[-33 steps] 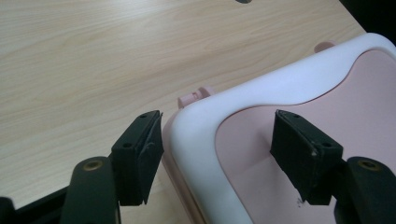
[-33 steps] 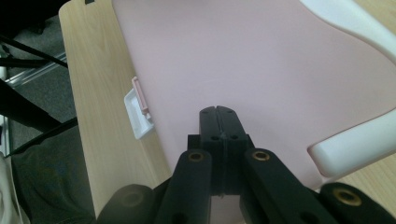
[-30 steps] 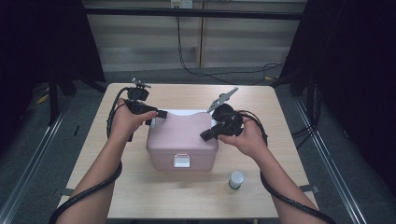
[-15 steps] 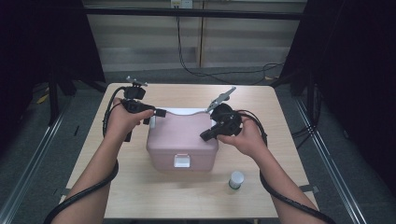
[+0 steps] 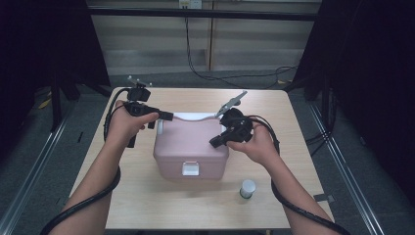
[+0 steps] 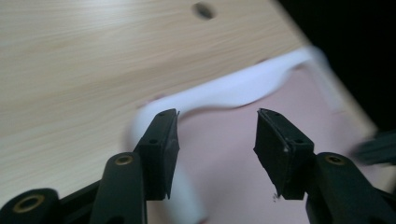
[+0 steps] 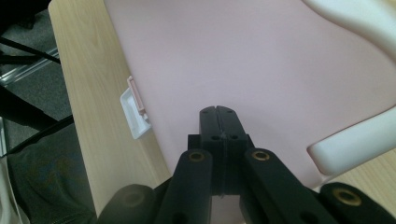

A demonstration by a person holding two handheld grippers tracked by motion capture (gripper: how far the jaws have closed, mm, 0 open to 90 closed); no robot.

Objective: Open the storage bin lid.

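Observation:
A pink box with a white latch on its front stands mid-table, its white handle lying flat along the back of the lid. My left gripper hovers at the box's back left corner. In the left gripper view this gripper is open over the pink lid. Its jaws have just been closing, with nothing pressed between them, and the handle curves just beyond the tips. My right gripper is shut, its tip on the lid near the right side.
A small bottle with a white cap stands on the wooden table in front of the box, to the right. The latch and handle appear in the right gripper view. Dark floor surrounds the table.
My left gripper has lifted slightly at the box's back left corner and its jaws have narrowed. The right gripper and the box have stayed put.

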